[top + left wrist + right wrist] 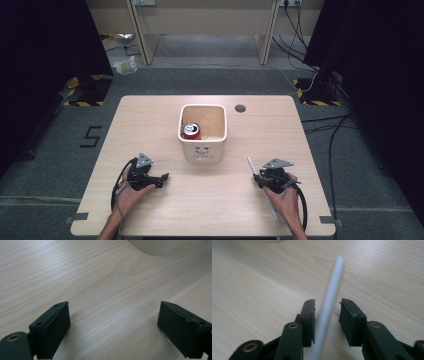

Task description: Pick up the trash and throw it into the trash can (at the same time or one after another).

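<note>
Right gripper view: your jaws are either side of the white tube (pixel 329 295), not pinching yet.

Right gripper (pixel 327 302) is partly closed, gap on one side. The tube lies flat on the table (pixel 249 290), short of the white bin (pixel 202 131). It's probably light, smooth, rolls easily, so grab mid-length. Left gripper (pixel 113 315) is wide open, empty.

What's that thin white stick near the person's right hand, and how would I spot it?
Start at the white square tub in the middle of the wooden table, then look toward the near right corner. There a slim white tube lies flat between the jaws of the right tool. It is the one long, pale, straight thing there.
</note>
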### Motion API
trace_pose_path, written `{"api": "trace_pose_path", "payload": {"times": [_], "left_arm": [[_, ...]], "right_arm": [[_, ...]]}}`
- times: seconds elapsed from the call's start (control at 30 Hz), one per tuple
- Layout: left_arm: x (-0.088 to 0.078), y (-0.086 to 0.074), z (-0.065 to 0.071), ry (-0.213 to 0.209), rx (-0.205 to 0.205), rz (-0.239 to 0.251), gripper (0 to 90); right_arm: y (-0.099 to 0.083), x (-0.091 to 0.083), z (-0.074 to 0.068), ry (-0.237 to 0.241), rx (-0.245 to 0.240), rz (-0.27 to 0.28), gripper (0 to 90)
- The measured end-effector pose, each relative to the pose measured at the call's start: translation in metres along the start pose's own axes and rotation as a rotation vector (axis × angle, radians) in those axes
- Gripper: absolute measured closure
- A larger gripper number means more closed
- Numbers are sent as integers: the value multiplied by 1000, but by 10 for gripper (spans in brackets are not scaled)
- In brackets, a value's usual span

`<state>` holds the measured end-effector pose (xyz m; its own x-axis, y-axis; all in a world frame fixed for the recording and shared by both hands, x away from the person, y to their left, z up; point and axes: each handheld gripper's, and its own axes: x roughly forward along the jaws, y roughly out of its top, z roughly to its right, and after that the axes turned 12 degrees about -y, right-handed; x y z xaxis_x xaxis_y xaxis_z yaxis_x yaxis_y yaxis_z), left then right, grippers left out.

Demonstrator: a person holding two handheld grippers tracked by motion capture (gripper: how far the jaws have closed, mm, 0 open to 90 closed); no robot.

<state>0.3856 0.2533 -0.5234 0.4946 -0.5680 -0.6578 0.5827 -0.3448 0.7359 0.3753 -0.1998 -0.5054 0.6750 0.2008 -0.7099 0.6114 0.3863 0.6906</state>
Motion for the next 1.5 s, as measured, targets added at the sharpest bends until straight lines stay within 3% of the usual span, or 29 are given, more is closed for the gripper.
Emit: {"api": "trace_pose_path", "payload": {"times": [0.3, 0.47, 0.6, 0.83, 1.13, 1.4, 1.5], "left_arm": [[0, 0, 0, 0, 0, 0, 102], [0, 0, 0, 0, 0, -1, 102], [0, 0, 0, 0, 0, -1, 102], [0, 0, 0, 0, 0, 0, 102], [0, 0, 0, 0, 0, -1, 102], [0, 0, 0, 0, 0, -1, 102], [0, 0, 0, 0, 0, 0, 102]], "right_arm": [[5, 7, 6, 17, 2, 8, 745], [4, 3, 7, 1, 16, -4, 659], [0, -13, 1, -4, 1, 9, 650], [-14, -15, -1, -12, 6, -2, 651], [-20, -18, 0, 2, 13, 14, 780], [-19, -16, 6, 4, 32, 20, 794], [-14, -21, 10, 3, 43, 49, 795]]}}
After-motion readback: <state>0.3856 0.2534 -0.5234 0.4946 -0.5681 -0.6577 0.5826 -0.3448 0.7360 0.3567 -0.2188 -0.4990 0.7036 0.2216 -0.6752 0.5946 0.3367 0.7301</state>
